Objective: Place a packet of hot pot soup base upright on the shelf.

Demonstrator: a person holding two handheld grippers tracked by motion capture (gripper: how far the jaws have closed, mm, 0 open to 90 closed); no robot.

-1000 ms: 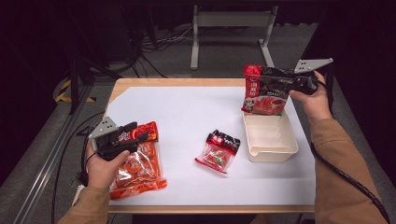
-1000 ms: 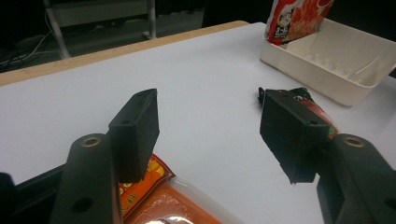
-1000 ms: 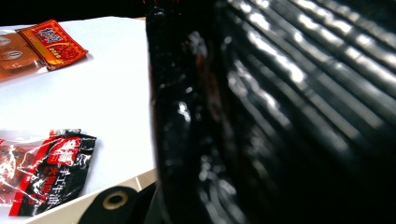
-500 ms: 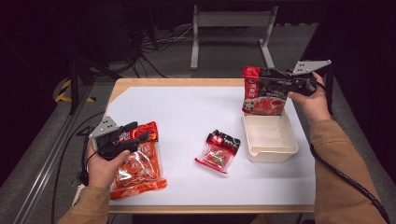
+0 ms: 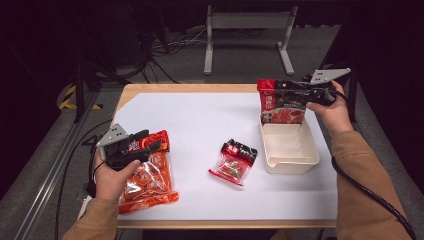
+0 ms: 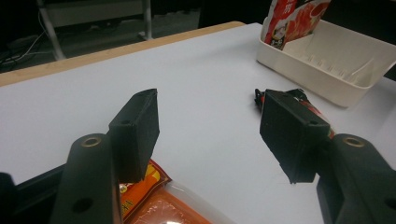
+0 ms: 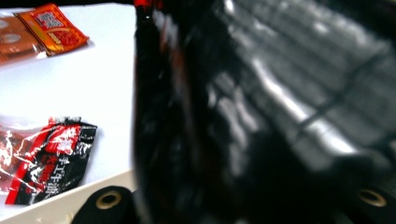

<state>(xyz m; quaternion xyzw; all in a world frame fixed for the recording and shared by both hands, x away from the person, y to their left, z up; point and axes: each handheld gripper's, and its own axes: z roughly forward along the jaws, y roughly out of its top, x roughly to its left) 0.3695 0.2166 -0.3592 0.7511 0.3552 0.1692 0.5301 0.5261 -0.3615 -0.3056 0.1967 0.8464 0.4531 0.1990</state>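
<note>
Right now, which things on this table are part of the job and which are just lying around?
In the job:
- red and black packet, held in the right gripper over the white tub

Lying about:
- orange packet under the left gripper
- small packet mid-table

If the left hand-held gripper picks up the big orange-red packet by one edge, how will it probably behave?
The orange-red packet is a thin glossy plastic bag lying flat on the table, so it will probably sag and bend. The shiny film may slip between the pads. The round lumps visible inside could shift and pull the low end down.
</note>
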